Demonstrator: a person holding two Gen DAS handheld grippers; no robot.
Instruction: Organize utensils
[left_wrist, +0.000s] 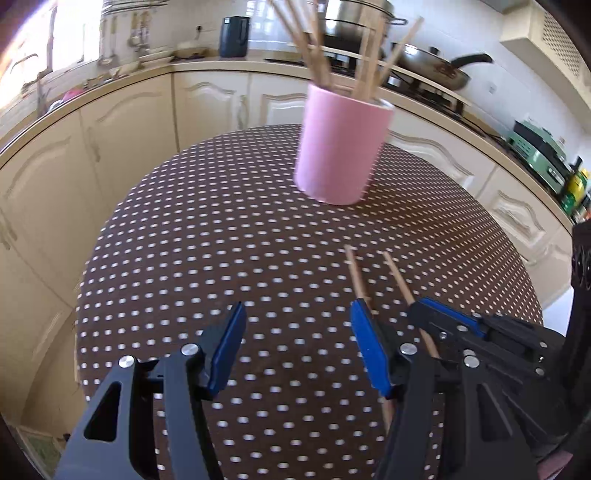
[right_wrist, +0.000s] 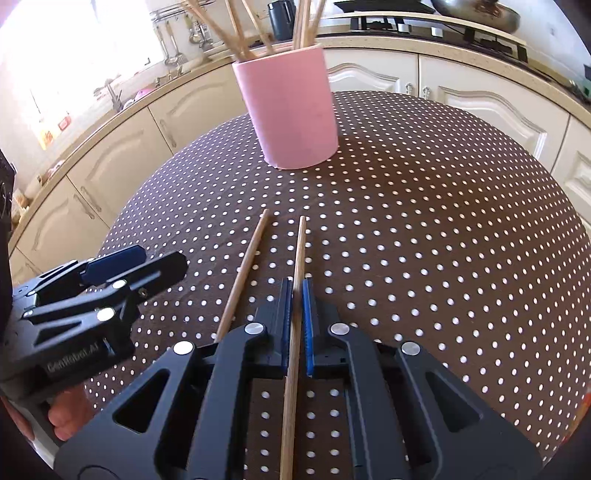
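A: We are in a cream-cabinet kitchen, working over a round table under a brown cloth with white dots (right_wrist: 424, 221). On its far side stands the pink cylindrical holder (right_wrist: 291, 110), already bristling with wooden chopsticks.

B: And our right gripper (right_wrist: 297, 295) has its blue pads pinched tight on one long wooden chopstick (right_wrist: 300, 251), which runs straight between the jaws towards the holder. A second wooden chopstick (right_wrist: 245, 273) lies on the cloth just to its left.

A: Our left gripper (left_wrist: 297, 332) stands about half open with nothing between its pads, hovering over bare cloth, left of both sticks.

B: For the lift, we judge it best to raise the stick clear of the cloth, tip it upright, then drop it through the holder's rim without knocking the sticks leaning there.

A: The right wrist view shows the grip itself. The left view hides it behind our own jaw, but shows a frying pan with a black handle (left_wrist: 436, 68) on the far counter.
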